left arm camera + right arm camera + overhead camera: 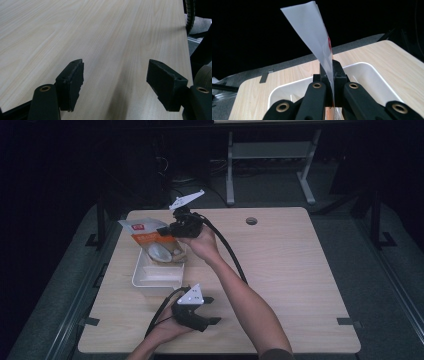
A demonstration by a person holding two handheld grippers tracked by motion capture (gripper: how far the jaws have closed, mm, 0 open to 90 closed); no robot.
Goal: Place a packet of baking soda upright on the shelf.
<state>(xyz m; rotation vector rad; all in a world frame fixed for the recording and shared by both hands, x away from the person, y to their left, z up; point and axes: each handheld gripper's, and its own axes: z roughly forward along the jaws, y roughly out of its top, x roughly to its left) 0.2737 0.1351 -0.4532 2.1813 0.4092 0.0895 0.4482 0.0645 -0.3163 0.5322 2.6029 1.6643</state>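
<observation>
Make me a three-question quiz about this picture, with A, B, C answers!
1. Where is the snack bag?
A. Above the tub
B. Flat on the floor
C. Under the table

2. What colour is the tub?
A. Red
B. White
C. Green

3. How are the left tongs?
A. Shut on a bag
B. Shut on nothing
C. Open

Answers:
1 A: the right tongs hold the bag over the tub.
2 B: the tub's walls look plain white.
3 C: bare table shows between their jaws.
</observation>
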